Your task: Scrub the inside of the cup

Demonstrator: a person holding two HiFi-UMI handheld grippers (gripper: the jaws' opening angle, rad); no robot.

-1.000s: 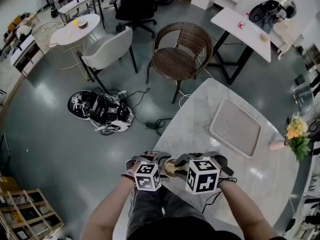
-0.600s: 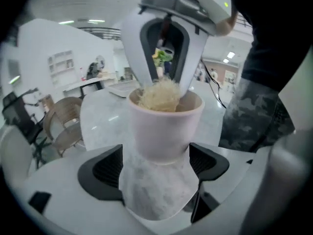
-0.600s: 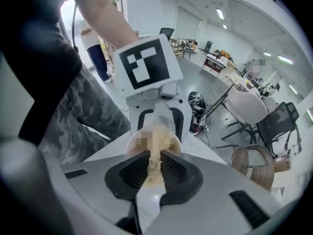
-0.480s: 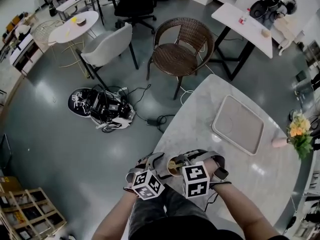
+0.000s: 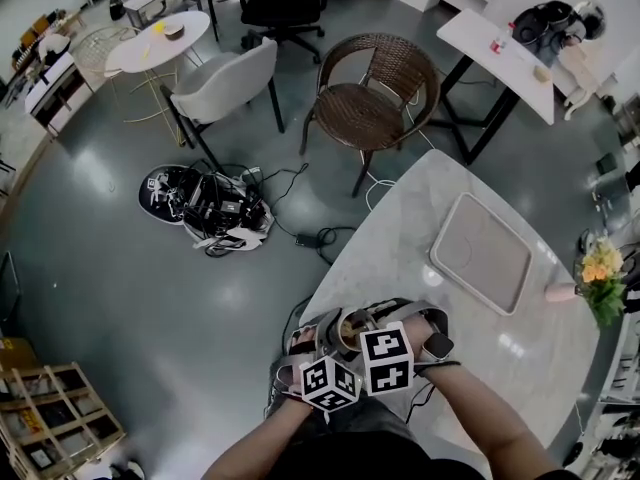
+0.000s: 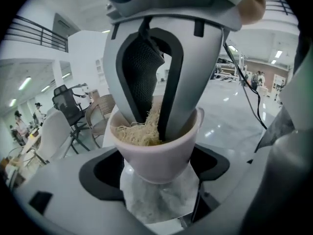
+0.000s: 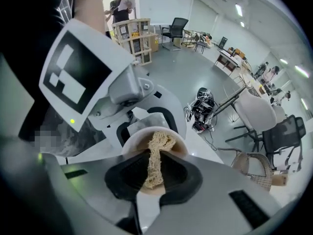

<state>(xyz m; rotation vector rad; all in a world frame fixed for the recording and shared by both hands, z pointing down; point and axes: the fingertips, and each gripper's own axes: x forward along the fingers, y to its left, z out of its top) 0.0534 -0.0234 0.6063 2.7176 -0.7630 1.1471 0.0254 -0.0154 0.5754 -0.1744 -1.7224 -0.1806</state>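
Cup [image 6: 156,148] held by left fingers [image 6: 63,182], scrubber [image 7: 157,146] by right fingers [image 7: 222,182], seemingly over table edge [image 5: 345,268]

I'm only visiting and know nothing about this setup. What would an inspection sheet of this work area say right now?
Surface: pale marble table.
Job's things: cup held near the table's edge; fibrous scrubber pushed inside it.
Clutter: tray and flowers on the table, apart from the work.
Grippers: left hand-held gripper clamped on the cup; right hand-held gripper clamped on the scrubber.
Cables: loose cables on the floor beside a pile of gear.
Surroundings: wicker chair, white chair, other tables beyond.
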